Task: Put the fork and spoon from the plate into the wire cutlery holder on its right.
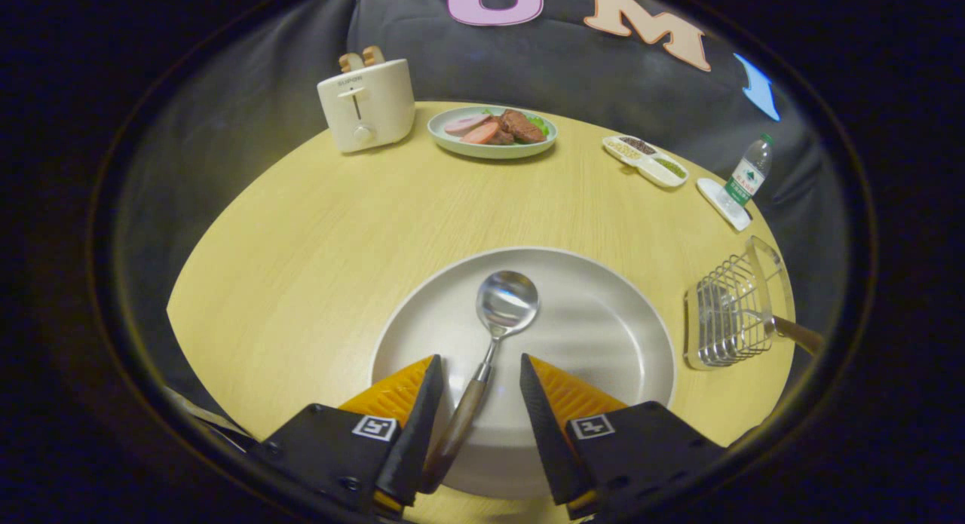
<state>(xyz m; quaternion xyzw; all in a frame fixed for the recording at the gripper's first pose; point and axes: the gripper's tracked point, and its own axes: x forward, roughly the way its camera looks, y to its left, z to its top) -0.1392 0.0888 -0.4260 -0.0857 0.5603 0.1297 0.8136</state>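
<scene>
A spoon (494, 324) with a shiny bowl and a wooden handle lies on the pale round plate (603, 335), bowl pointing away from me. Its handle runs back between my fingers, closer to the left one. My gripper (476, 367) is open, with the fingers standing on either side of the handle and not pressing on it. The wire cutlery holder (730, 313) stands on the table to the right of the plate. A wooden handle (798, 333) sticks out of its right side, the fork as far as I can tell.
On the round wooden table (317, 237) beyond the plate stand a white toaster (366, 104), a plate of sliced meat and greens (493, 131), a divided condiment tray (645, 160) and a water bottle (749, 171) on a white coaster.
</scene>
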